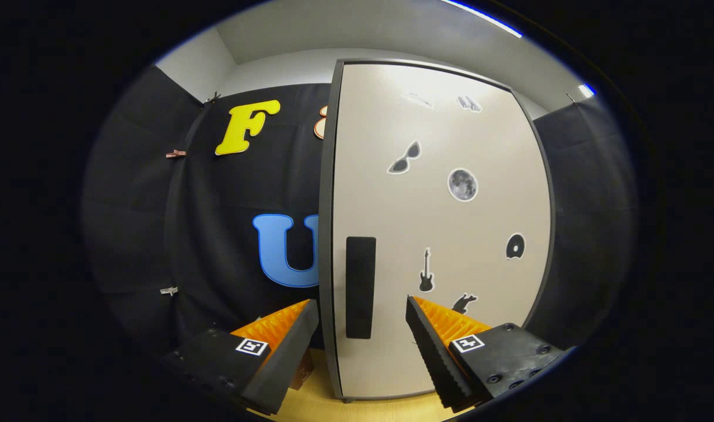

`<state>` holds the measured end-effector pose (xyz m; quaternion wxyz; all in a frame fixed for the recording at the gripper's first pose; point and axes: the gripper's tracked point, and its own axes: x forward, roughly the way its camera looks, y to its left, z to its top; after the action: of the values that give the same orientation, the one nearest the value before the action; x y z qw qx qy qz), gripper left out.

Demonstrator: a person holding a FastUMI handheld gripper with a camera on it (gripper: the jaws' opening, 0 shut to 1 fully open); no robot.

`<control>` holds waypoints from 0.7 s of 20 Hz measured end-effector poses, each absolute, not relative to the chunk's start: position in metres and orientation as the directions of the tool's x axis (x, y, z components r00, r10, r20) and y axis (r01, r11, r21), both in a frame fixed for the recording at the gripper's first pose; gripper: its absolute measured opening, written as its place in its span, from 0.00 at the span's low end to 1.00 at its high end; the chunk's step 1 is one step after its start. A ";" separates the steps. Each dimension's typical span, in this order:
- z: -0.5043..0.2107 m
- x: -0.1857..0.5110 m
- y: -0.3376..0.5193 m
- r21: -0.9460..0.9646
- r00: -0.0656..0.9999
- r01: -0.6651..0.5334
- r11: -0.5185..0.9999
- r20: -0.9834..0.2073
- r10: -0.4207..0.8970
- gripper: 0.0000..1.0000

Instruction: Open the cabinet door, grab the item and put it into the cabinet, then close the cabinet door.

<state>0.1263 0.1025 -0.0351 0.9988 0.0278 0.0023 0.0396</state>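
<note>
A tall pale cabinet (439, 234) stands just ahead of me on a wooden tabletop, its door (450, 146) shut and flush with the dark frame. A dark vertical handle (360, 287) sits near the door's left edge, low down, and small stickers dot the door. My gripper (362, 308) is open, its two fingers spread wide to either side of the handle, which lies between and just beyond the fingertips. Nothing is held. A small brownish object (303, 369) peeks out behind the left finger, beside the cabinet's left edge; most of it is hidden.
The wooden tabletop (357, 407) shows under the cabinet's base and between the fingers. Black cloth booth walls close in behind and on both sides of the cabinet, with a few small clips on the left wall.
</note>
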 end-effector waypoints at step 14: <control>-0.069 0.179 0.105 0.039 0.998 -0.026 0.999 -0.060 0.028 0.29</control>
<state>0.1789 0.1050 -0.0692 0.9993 0.0191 0.0304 0.0136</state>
